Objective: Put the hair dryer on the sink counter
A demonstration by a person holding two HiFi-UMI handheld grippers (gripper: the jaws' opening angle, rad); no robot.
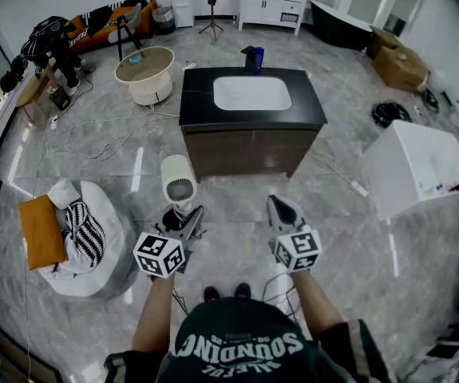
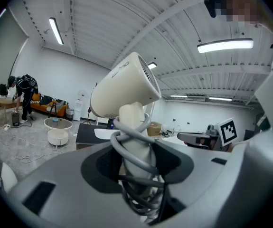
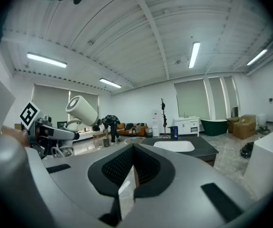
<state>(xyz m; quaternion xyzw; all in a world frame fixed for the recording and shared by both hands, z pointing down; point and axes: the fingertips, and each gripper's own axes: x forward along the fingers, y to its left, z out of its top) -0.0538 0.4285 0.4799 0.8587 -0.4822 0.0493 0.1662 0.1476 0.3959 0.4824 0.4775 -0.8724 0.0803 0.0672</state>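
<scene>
Two tips while our left gripper [image 1: 183,216] clamps the cream plastic hair dryer [image 1: 179,180] by its handle and the right gripper [image 1: 282,208] has its jaws together, empty: hold it upright, and get close to the black-topped sink counter [image 1: 309,110], well ahead, before lowering.

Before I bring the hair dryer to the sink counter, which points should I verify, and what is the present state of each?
1. Left gripper closed on the hair dryer handle: ok.
2. Cord wound round the handle: ok; whether an end hangs loose: cannot tell.
3. Bare top on the sink counter beside the basin: ok.
4. Blue bottle at the far edge, away from that bare part: ok.
5. Right gripper shut and empty: ok.
</scene>
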